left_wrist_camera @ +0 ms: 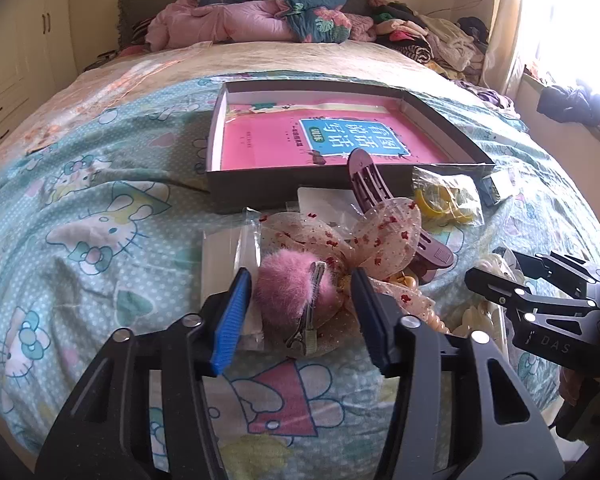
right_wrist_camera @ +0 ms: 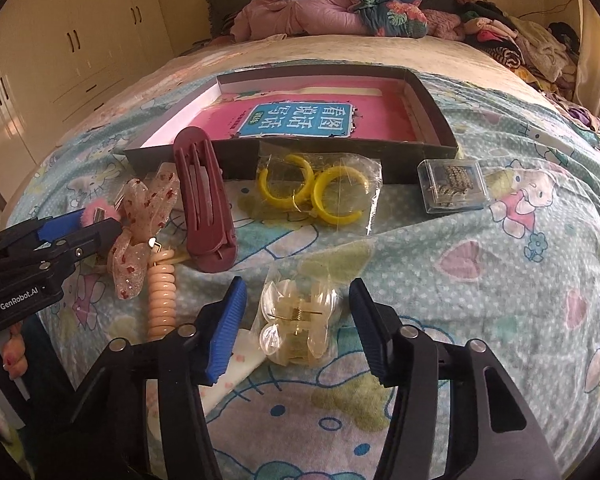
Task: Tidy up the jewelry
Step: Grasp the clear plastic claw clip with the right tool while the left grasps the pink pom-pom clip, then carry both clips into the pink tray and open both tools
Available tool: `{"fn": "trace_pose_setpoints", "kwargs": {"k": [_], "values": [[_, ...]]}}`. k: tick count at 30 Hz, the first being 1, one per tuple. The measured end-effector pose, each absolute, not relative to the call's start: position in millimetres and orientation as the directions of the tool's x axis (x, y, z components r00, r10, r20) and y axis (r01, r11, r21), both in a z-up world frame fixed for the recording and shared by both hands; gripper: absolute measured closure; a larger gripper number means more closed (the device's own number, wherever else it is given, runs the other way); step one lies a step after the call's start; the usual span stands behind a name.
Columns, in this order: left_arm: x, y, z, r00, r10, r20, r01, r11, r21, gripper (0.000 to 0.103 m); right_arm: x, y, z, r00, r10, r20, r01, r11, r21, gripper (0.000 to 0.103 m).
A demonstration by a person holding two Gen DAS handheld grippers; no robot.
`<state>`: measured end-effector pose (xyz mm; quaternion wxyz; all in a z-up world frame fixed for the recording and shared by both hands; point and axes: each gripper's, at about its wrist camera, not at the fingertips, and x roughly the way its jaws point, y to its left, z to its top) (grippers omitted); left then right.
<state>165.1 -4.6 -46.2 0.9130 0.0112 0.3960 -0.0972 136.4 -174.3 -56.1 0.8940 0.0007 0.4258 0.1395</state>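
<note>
- Left tool (left_wrist_camera: pixel 300 316), jaws half-wide and gripping nothing, straddles the pink pom-pom clip (left_wrist_camera: pixel 294 294) at lower centre; it may snag the bow (left_wrist_camera: pixel 384 236) beneath.
- Right tool (right_wrist_camera: pixel 296 324), equally half-wide and empty, brackets the bagged claw clip (right_wrist_camera: pixel 296 320); slick plastic could slip.
- Box (left_wrist_camera: pixel 236 190) waits mid-frame, beyond.

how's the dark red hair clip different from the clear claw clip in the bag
The dark red hair clip is long, flat, opaque and lies bare; the clear claw clip is short, rounded, see-through and sealed in a plastic bag. The dark red one lies nearer the box. Both rest on the bedspread.
</note>
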Motion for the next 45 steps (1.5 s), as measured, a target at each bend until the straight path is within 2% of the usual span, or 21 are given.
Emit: {"fn": "trace_pose_setpoints", "kwargs": {"k": [2, 4, 8, 26, 45], "values": [[167.5, -7.1, -48.0, 0.664, -0.174, -0.728, 0.196, 0.979, -0.056, 0.073, 137.8, -174.1, -56.4, 0.598, 0.246, -0.763, -0.238, 0.963, 0.124, 0.065], [168.7, -8.3, -50.0, 0.657, -0.174, -0.733, 0.200, 0.978, -0.053, 0.079, 139.0, -175.2, -57.3, 0.596, 0.251, -0.763, -0.239, 0.962, 0.130, 0.065], [170.2, -9.6, -50.5, 0.658, -0.178, -0.732, 0.209, 0.977, -0.050, 0.081, 137.8, -177.3, -55.8, 0.606, 0.252, -0.754, -0.242, 0.962, 0.127, 0.066], [173.4, -28.5, -2.5, 0.713, -0.242, -0.658, 0.253, 0.964, -0.080, 0.082, 133.3, -212.6, -26.6, 0.702, 0.203, -0.683, -0.199, 0.976, 0.085, 0.066], [217.1, -14.1, 2.2, 0.732, -0.218, -0.646, 0.184, 0.976, -0.121, 0.082, 174.6, -216.5, 8.4, 0.748, 0.212, -0.629, -0.207, 0.975, 0.082, 0.066]]}}
